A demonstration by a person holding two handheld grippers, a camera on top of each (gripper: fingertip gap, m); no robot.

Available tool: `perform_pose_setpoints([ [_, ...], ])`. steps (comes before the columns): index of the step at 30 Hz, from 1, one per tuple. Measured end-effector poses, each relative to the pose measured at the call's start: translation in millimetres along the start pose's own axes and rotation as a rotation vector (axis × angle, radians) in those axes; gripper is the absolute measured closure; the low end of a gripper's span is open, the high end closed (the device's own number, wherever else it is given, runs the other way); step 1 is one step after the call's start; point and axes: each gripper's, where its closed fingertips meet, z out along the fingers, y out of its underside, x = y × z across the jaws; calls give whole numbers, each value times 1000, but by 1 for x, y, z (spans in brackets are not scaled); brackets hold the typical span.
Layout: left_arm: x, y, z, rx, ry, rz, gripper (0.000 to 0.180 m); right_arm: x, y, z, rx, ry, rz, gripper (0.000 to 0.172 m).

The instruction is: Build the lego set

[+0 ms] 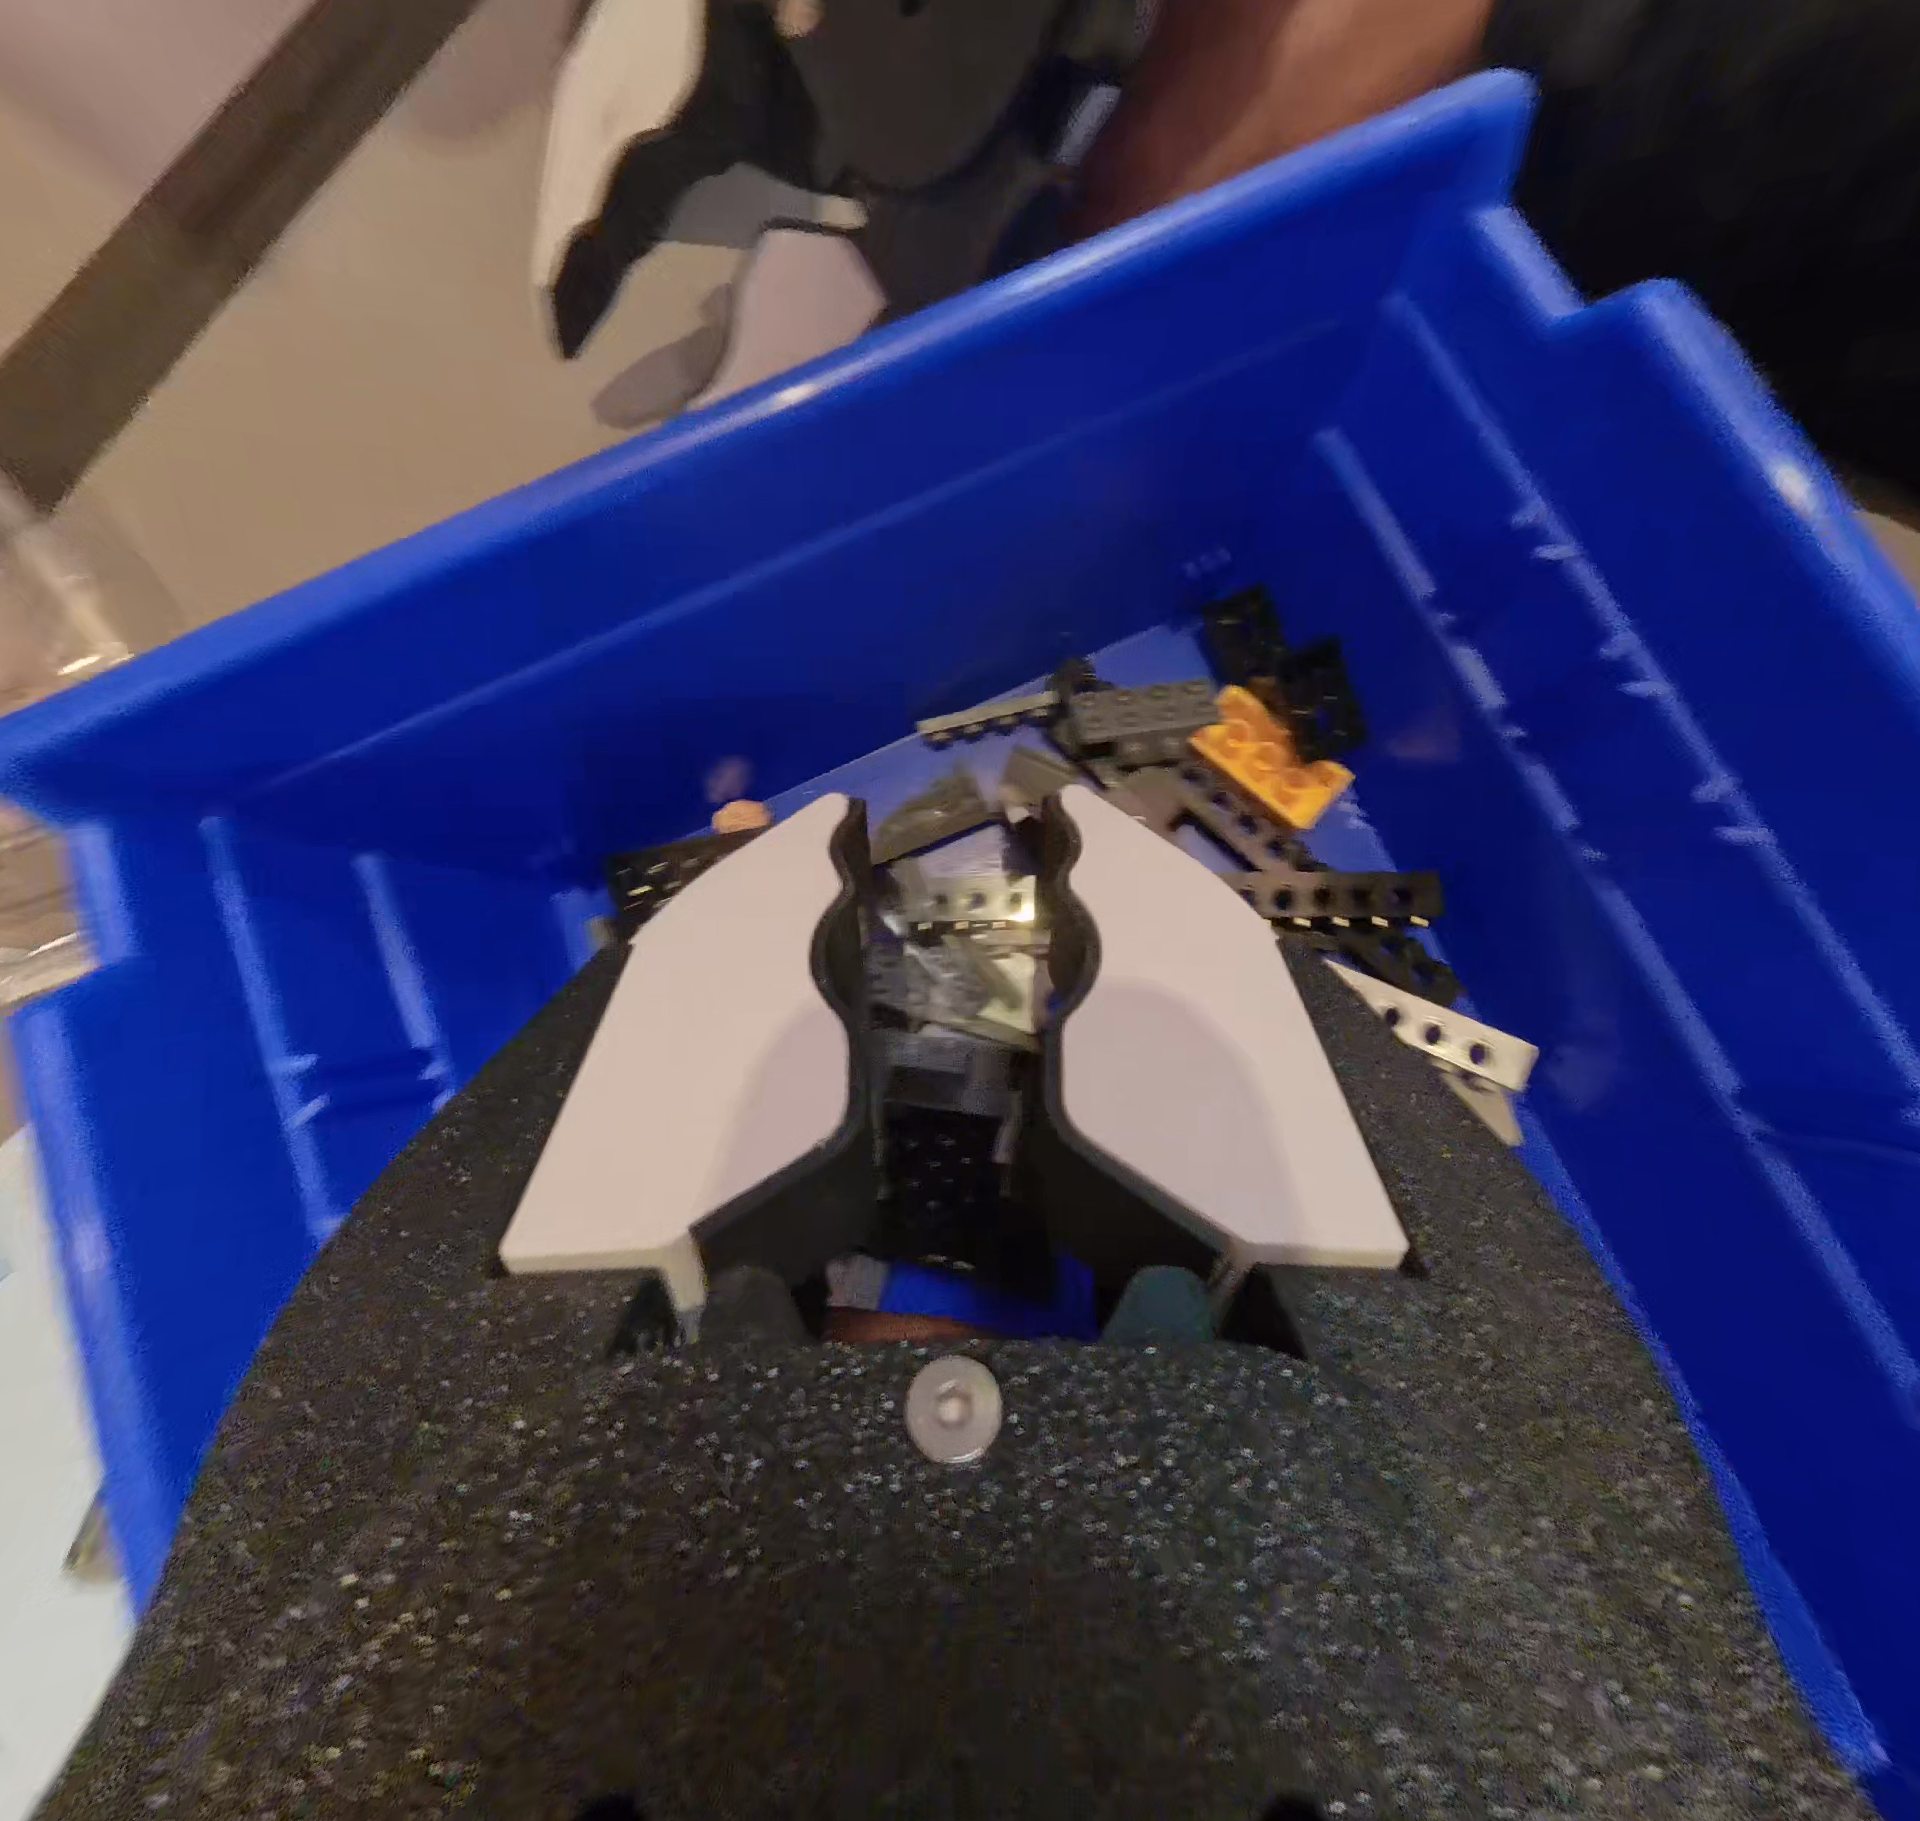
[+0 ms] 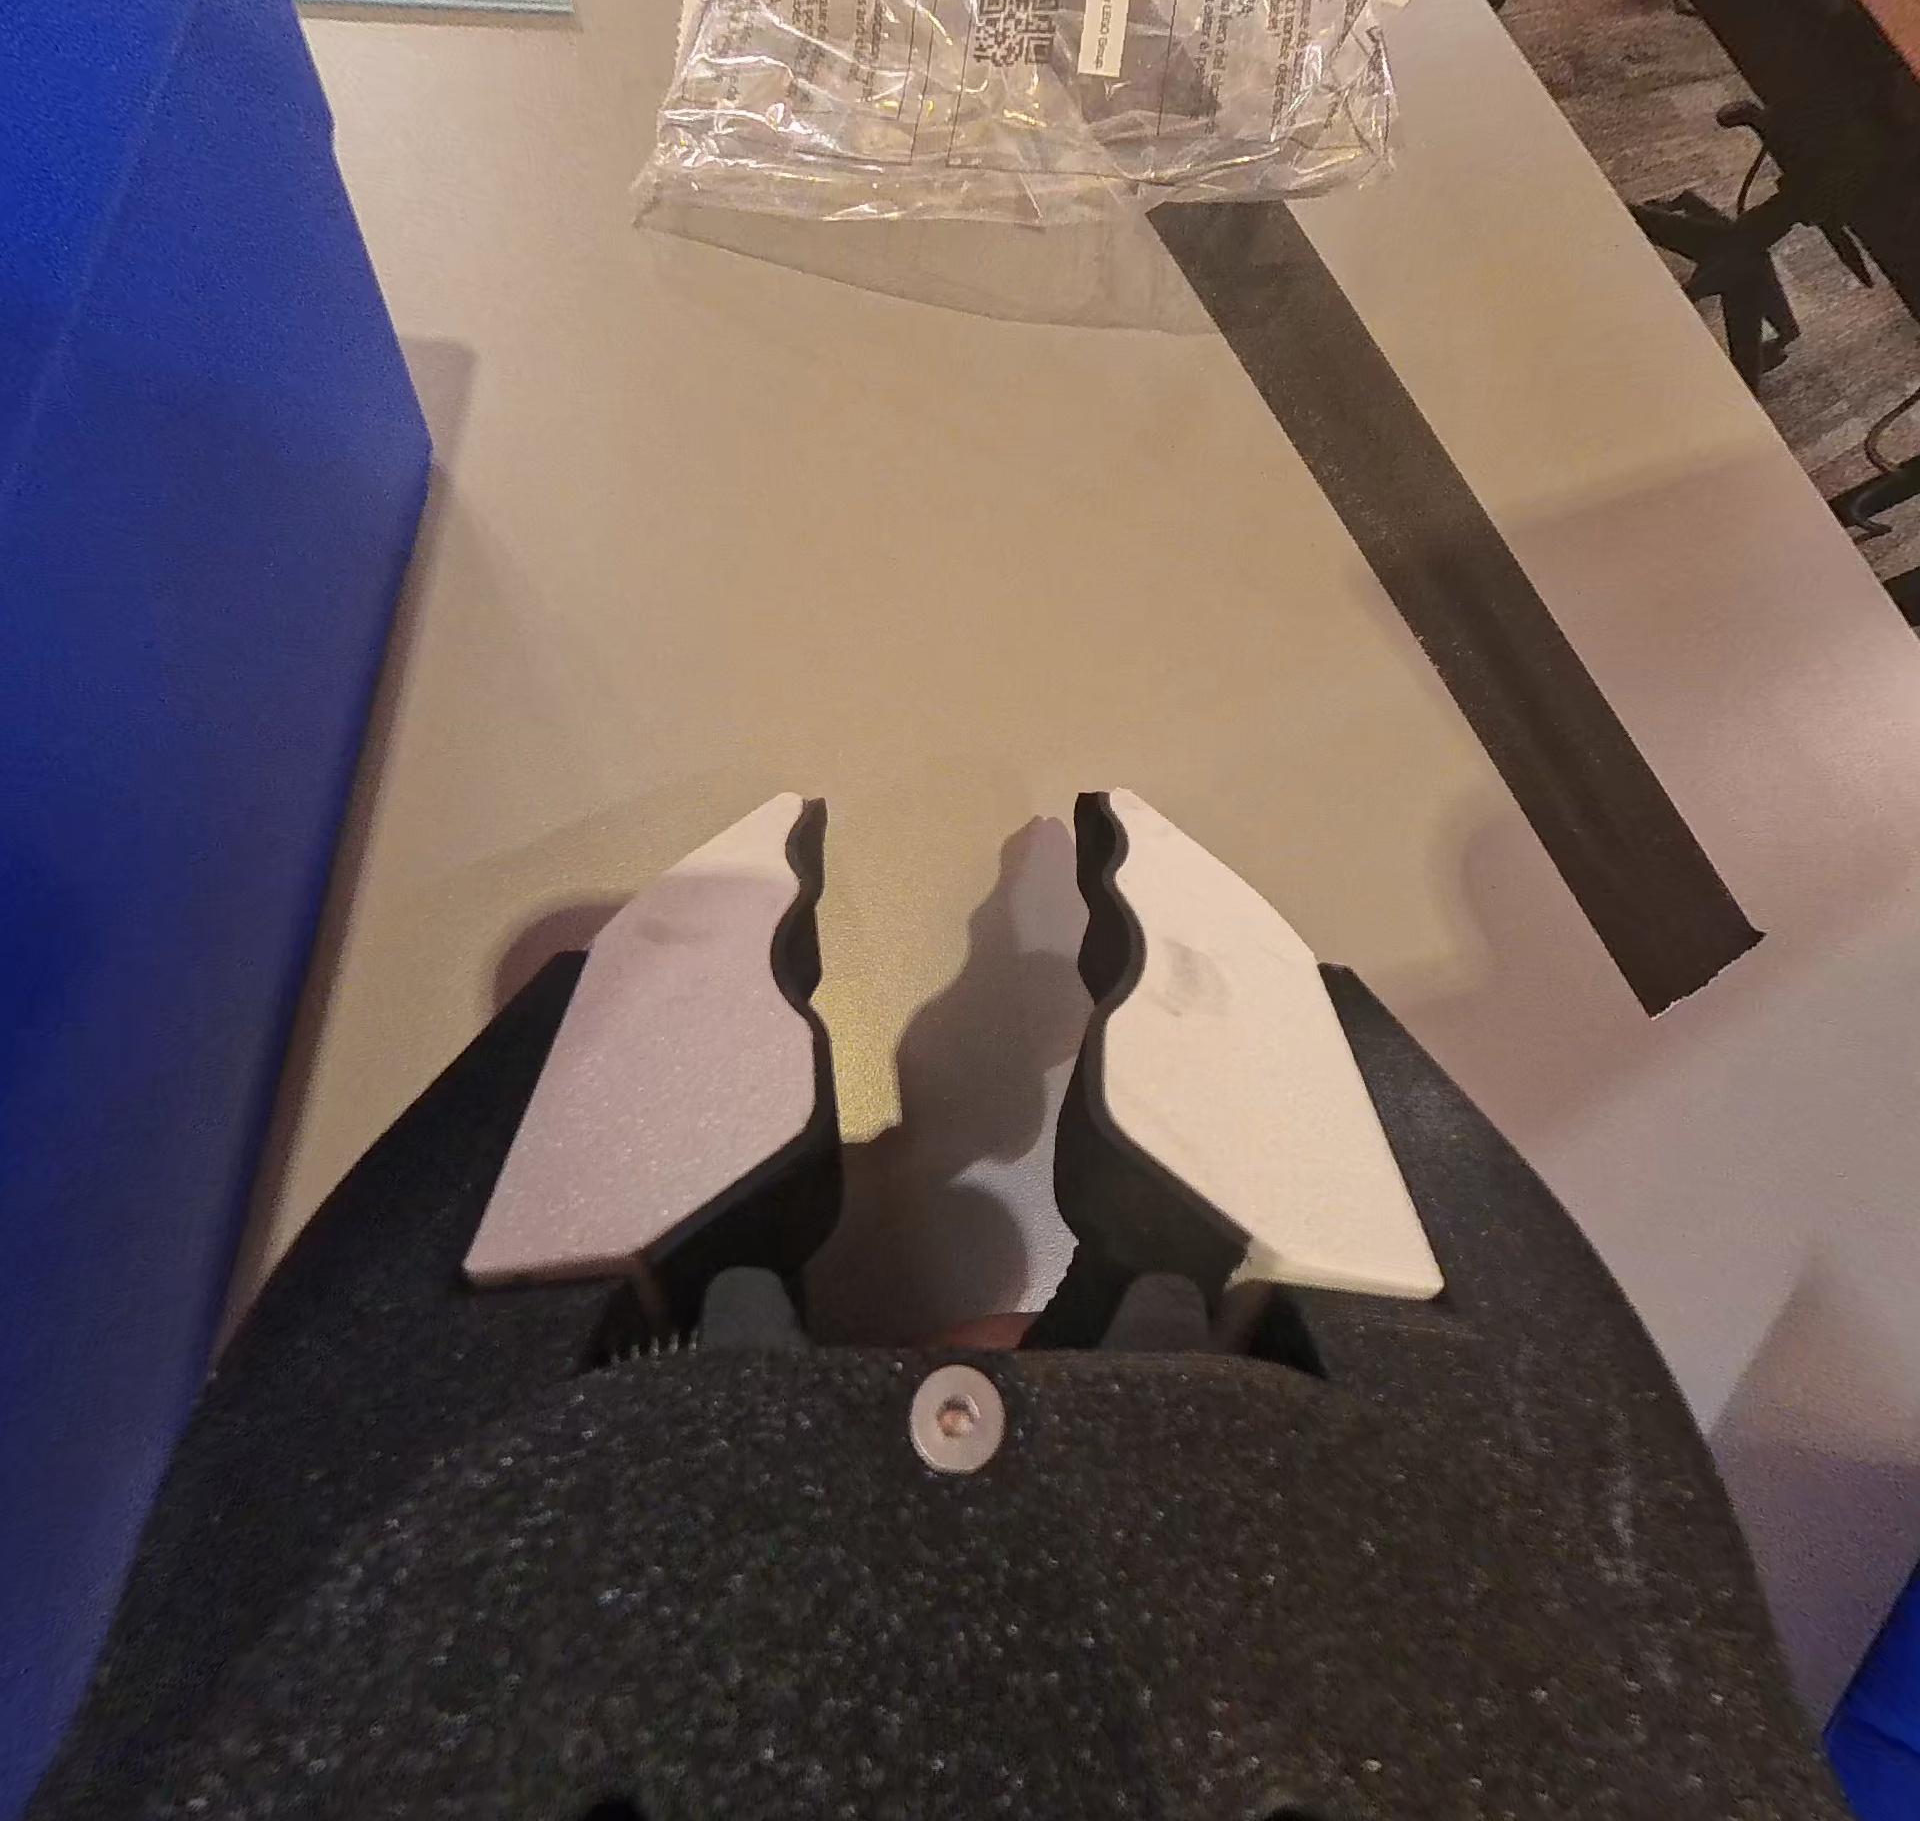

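Risk, bricks: I judge that if my left gripper (image 1: 951,821) clamps down here, it could catch several overlapping pieces at once, or pinch a thin plate by its edge and flick it away. The heap is loose and tangled.
Risk, view: the left wrist picture is blurred, so I cannot be sure how near my pads are to the pieces.
Brick pile (image 1: 1143,836): mostly black and dark grey plates and holed beams, lying crosswise. It sits at centre and centre-right of the left wrist frame, on the bin floor.
Orange brick (image 1: 1273,763): the one bright piece, on top at the pile's upper right.
Light grey beam (image 1: 1444,1033): at the pile's right edge, near the bin wall.
Left gripper state: fingers apart above the pile, with grey pieces showing in the gap. I see no pad pressing on anything.
Blue bin (image 1: 727,483): surrounds the pile and my left fingers.
Right gripper (image 2: 951,815): released, with only bare table (image 2: 831,524) between its fingers, beside the bin's outer wall at the frame's left.
Clear bag (image 2: 1018,57): crumpled, at top centre, well apart.
Black tape strip (image 2: 1455,545): runs diagonally at right.
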Motion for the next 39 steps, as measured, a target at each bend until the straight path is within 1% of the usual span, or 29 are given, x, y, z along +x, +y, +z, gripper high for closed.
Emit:
perform_pose_setpoints([
  [2,-18,1,1,-13,-93,-24,149,0,0,0,0,1,0,124],
  [4,-27,4,7,-34,-132,-42,153,0,0,0,0,1,0,125],
  [8,-40,10,23,-93,-207,-16,155,0,0,0,1,2,-2,125],
  [14,-45,20,37,-142,-202,-47,158,0,0,0,-1,-2,1,125],
  [16,-41,26,38,-181,-170,-63,165,0,0,0,0,-1,-1,125],
  [17,-40,27,38,-181,-161,-74,166,0,0,0,0,-1,-1,125],
  [20,-37,32,33,-197,-149,-75,165,0,0,0,1,1,-3,125],
  [22,-35,34,30,-209,-149,-63,160,0,0,0,0,0,-2,125],
  [26,-37,29,28,-194,-169,-47,153,0,0,0,1,2,-3,125],
  [29,-35,24,30,-185,-152,-60,153,0,0,0,2,3,-4,125],
  [34,-40,27,35,-207,-163,-58,153,0,0,0,1,0,-2,125],
  [39,-39,28,36,-211,-156,-54,158,0,0,0,2,2,-4,125],
])
